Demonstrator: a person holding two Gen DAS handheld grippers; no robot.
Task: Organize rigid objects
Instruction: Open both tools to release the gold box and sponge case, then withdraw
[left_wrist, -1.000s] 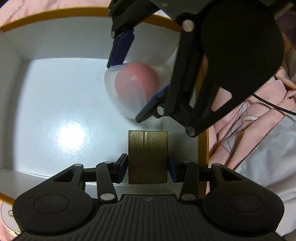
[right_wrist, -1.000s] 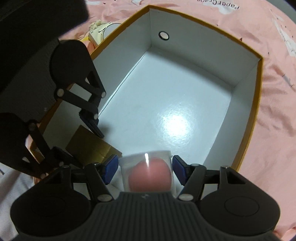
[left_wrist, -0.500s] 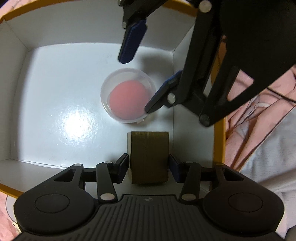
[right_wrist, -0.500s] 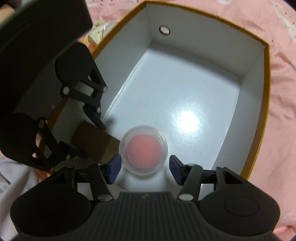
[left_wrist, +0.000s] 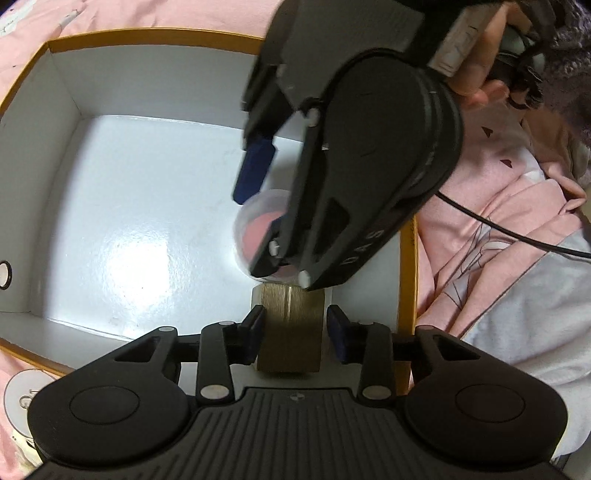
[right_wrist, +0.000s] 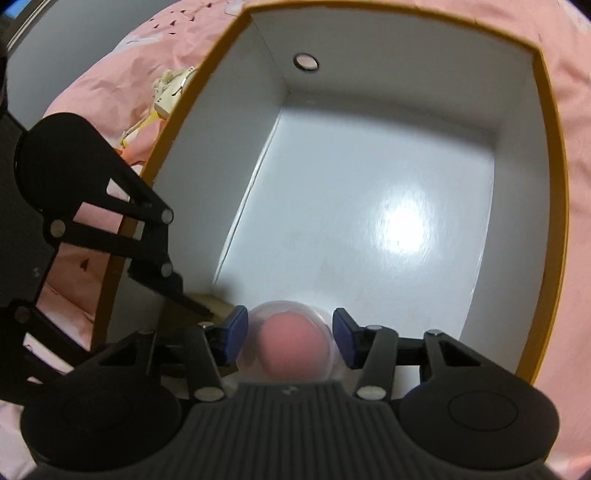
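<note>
Left wrist view: the left gripper (left_wrist: 295, 334) straddles the gold block (left_wrist: 290, 328) at 6 o'clock in the white box (left_wrist: 55, 155); its jaws are closing, and a sliver of gap remains at the right pad. Half a second ago the round clear container (left_wrist: 258, 225) sat released; the right gripper (left_wrist: 264, 218) now covers it.

Right wrist view: the right gripper (right_wrist: 286, 332) is closing around the container (right_wrist: 291, 347), apparently for repositioning.

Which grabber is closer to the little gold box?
Left. The left gripper has the gold box right between its closing jaws. The right gripper sits just beyond, its closing jaws around the clear cup with the pink ball.
</note>
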